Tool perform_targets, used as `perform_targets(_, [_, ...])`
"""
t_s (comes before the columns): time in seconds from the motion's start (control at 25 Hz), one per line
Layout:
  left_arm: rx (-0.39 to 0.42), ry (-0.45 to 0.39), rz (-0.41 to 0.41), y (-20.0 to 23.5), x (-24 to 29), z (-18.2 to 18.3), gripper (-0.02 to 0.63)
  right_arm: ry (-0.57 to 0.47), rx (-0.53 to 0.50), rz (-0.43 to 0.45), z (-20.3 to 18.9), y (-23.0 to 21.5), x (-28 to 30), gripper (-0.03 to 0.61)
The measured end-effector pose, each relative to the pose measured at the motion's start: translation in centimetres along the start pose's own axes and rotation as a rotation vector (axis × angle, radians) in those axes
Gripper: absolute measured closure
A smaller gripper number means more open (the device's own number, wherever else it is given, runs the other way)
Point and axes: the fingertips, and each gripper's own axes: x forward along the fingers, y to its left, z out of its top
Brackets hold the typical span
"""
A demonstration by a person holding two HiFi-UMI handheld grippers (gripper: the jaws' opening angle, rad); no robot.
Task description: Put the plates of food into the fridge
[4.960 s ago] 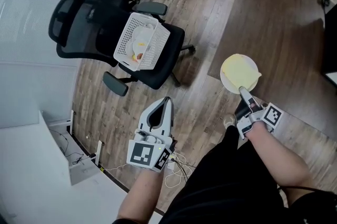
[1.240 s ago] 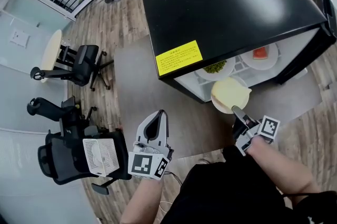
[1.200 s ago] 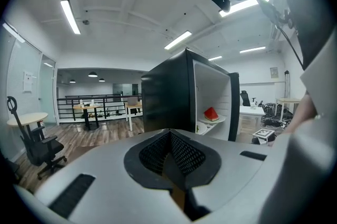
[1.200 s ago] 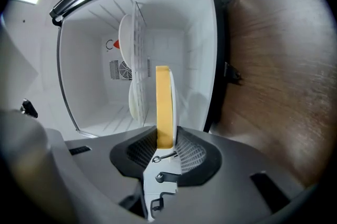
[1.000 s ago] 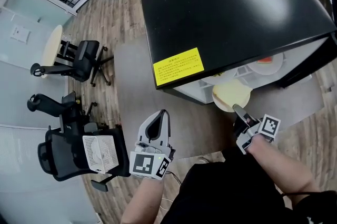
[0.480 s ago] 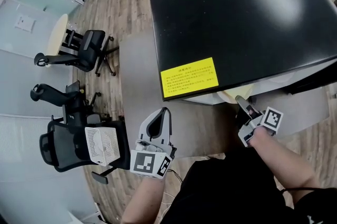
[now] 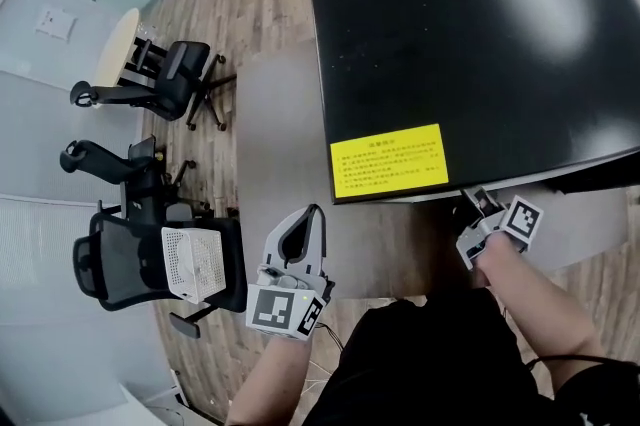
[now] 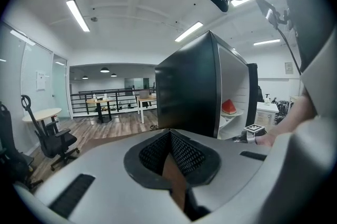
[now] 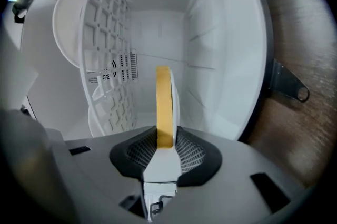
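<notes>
My right gripper (image 9: 164, 140) is shut on the rim of a white plate with flat yellow food (image 9: 164, 104), seen edge-on inside the white fridge compartment (image 9: 221, 44). In the head view the right gripper (image 7: 480, 206) reaches under the black fridge top (image 7: 470, 34), which hides the plate. A white wire shelf (image 9: 108, 54) and another plate (image 9: 66, 33) lie to the left of the held plate. My left gripper (image 7: 311, 214) hangs shut and empty in front of the fridge. The left gripper (image 8: 169, 134) view shows the fridge's side (image 8: 187, 94) and a watermelon plate (image 8: 230, 108) on a shelf.
A yellow label (image 7: 390, 162) marks the fridge's top front. A black office chair carrying a white basket (image 7: 190, 264) stands at the lower left, with more chairs (image 7: 175, 74) behind it. The fridge's door hinge (image 9: 288, 86) juts out at the right.
The right gripper has pushed the plate forward into the fridge, so the plate and the shelves' other dishes have vanished under the black top in the head view. The left gripper has barely shifted.
</notes>
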Motion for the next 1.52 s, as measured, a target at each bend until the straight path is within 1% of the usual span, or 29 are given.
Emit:
perform_targets(0.2, [-0.018, 0.001, 0.026, 0.9, -0.4, -0.4, 0.611, -0.003, 0.006, -0.033, 0.4, -0.6, 1.1, 0.468])
perform_targets(0.48, [-0.024, 0.011, 0.065, 2.4, -1.6, -0.6, 0.609, -0.009, 0.014, -0.087, 0.5, -1.5, 2.0, 0.468])
perform_targets(0.64, [-0.016, 0.025, 0.081, 3.0, -2.2, -0.8, 0.611, -0.012, 0.001, -0.176, 1.0, -3.1, 1.6, 0.468])
perform_targets(0.72, [-0.019, 0.029, 0.091, 3.3, -2.4, -0.7, 0.609, -0.013, -0.004, -0.197, 1.1, -3.3, 1.6, 0.468])
perform_targets(0.96, [-0.017, 0.029, 0.108, 3.7, -2.7, -0.2, 0.610, -0.015, -0.013, -0.194, 1.1, -2.7, 2.0, 0.468])
perform_targets(1.08, [-0.029, 0.027, 0.117, 3.7, -2.7, -0.3, 0.609, -0.017, -0.016, -0.190, 1.1, -2.4, 2.2, 0.466])
perform_targets(1.28, [-0.050, 0.014, 0.133, 3.6, -3.0, -0.3, 0.610, -0.020, -0.021, -0.193, 1.1, -2.0, 2.6, 0.466])
perform_targets(1.4, [-0.047, -0.002, 0.132, 3.2, -3.1, 0.2, 0.611, -0.023, -0.021, -0.197, 1.2, -1.8, 2.9, 0.465])
perform_targets(1.44, [-0.045, -0.009, 0.132, 3.1, -3.3, 0.4, 0.609, -0.024, -0.021, -0.197, 1.2, -1.8, 3.0, 0.454])
perform_targets(1.52, [-0.041, -0.019, 0.133, 3.0, -3.4, 0.8, 0.611, -0.025, -0.022, -0.198, 1.3, -1.6, 3.1, 0.371])
